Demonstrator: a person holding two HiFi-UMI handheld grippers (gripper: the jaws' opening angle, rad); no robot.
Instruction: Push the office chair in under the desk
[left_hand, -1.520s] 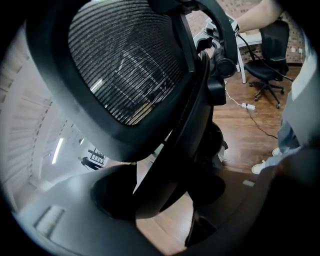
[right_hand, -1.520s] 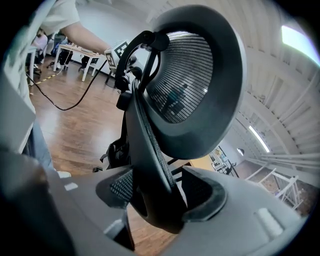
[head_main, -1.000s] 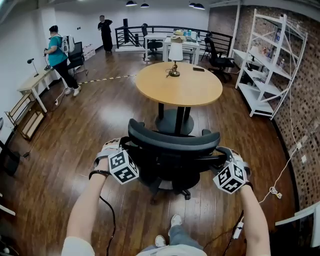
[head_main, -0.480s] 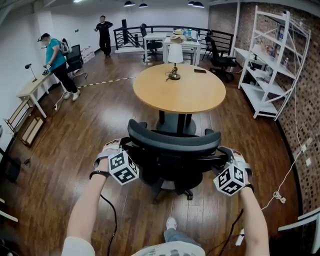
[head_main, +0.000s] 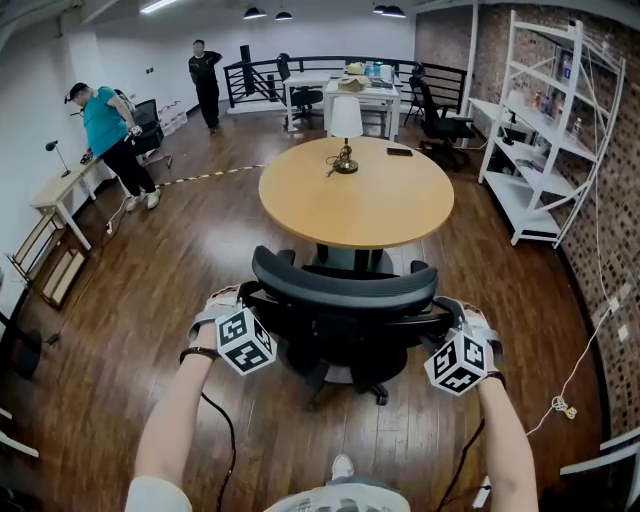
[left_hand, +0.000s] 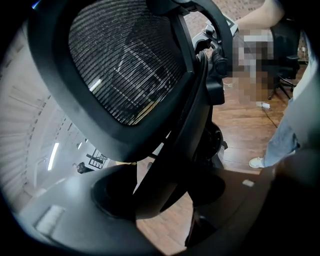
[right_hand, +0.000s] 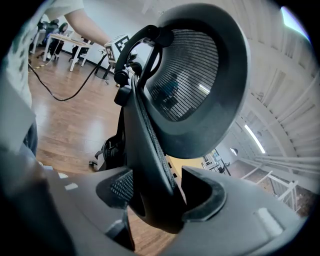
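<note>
Now the chair (head_main: 345, 300) stands on the wood floor (head_main: 150, 270) facing the round desk (head_main: 355, 190), its back towards the person and just short of the desk's near edge; in the head view the desk top overlaps the front of the chair, but how far the seat reaches under it cannot be told. The left gripper (head_main: 255, 305) sits at the left edge of the chair's back and the right gripper (head_main: 440, 318) at the right edge, each with its marker cube turned towards the camera. In the left gripper view the chair (left_hand: 125, 70) fills the frame, mesh back above, and a dark bar of its back frame runs down between the jaws of the left gripper (left_hand: 165, 200), which are clamped wide on it. In the right gripper view the rim of the chair (right_hand: 195, 85) likewise passes between the jaws of the right gripper (right_hand: 155, 200), its ribbed pad against one side of the rim and the other jaw against the far side, so this one grips the chair too. On the desk a lamp (head_main: 345, 125) with a white shade stands near the far edge, and a small dark flat thing (head_main: 398, 152) lies towards the far right edge. A white shelf (head_main: 545, 130) stands along the brick wall at the right. Two people are well away: one in a teal top (head_main: 100, 125) at the left wall, one in black (head_main: 205, 75) at the back.
</note>
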